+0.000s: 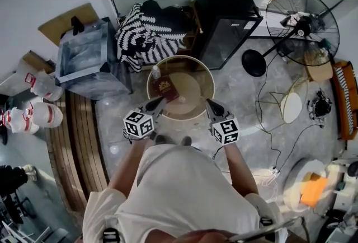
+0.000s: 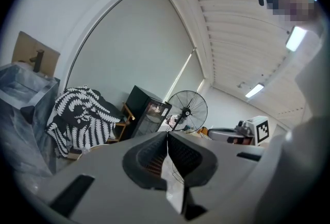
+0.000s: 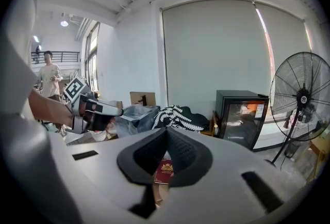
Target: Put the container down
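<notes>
A round beige container (image 1: 210, 76) sits just ahead of my feet in the head view. A dark red booklet (image 1: 166, 90) and a small clear bottle (image 1: 155, 73) lie inside it. My left gripper (image 1: 158, 104) is shut on the near-left rim and my right gripper (image 1: 208, 103) is shut on the near-right rim. In the left gripper view the jaws (image 2: 167, 138) meet with a thin pale edge pinched below them. The right gripper view shows its jaws (image 3: 166, 132) closed over the rim, with the red booklet (image 3: 165, 171) showing under them.
A black mini fridge (image 1: 226, 20) and a striped blanket (image 1: 146, 37) stand behind the container. A clear storage box (image 1: 89, 60) is at its left, and a floor fan (image 1: 302, 26) with cables (image 1: 268, 118) at its right. A person (image 3: 50, 76) stands far off.
</notes>
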